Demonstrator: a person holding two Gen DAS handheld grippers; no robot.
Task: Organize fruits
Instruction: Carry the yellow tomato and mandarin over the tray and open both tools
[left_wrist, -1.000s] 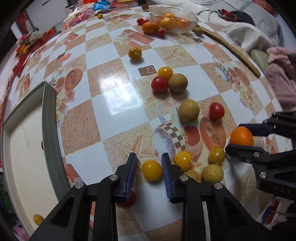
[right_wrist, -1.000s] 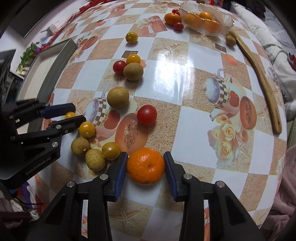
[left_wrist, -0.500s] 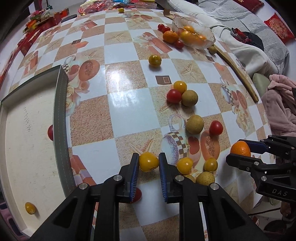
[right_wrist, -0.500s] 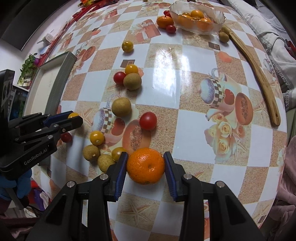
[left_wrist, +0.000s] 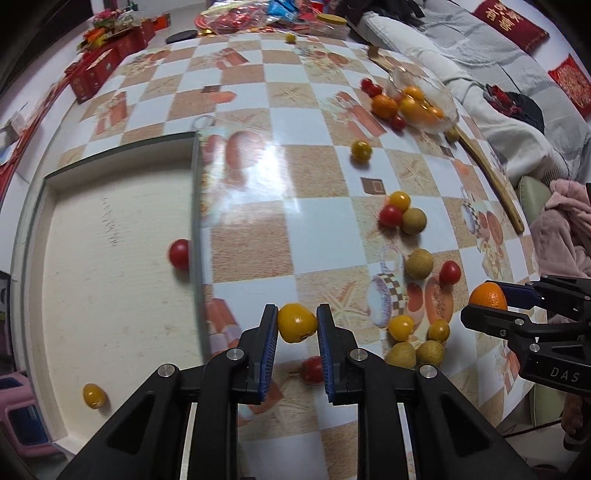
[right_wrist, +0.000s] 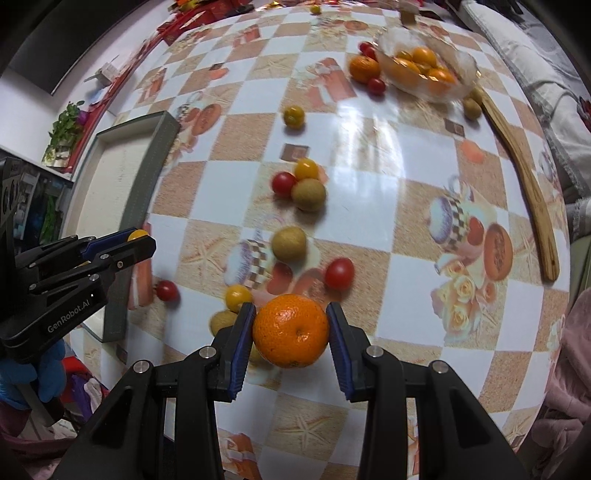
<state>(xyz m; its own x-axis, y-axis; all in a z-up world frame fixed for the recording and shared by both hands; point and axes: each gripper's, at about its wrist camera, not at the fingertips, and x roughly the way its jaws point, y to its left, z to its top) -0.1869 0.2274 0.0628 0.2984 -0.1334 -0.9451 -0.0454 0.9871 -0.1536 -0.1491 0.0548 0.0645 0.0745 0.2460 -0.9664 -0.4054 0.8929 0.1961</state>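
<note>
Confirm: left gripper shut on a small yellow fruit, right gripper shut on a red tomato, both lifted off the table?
Not quite. The right gripper is shut on an orange, not a red tomato, as the right wrist view shows. The left gripper does hold the small yellow fruit, and both are clear of the table.

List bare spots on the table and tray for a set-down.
Free: most of the tray, which holds only a red tomato at its right wall and a yellow one near its front corner; also the table between the tray and the lone yellow fruit. Crowded: the fruit cluster by the right tool, and around the glass bowl.
</note>
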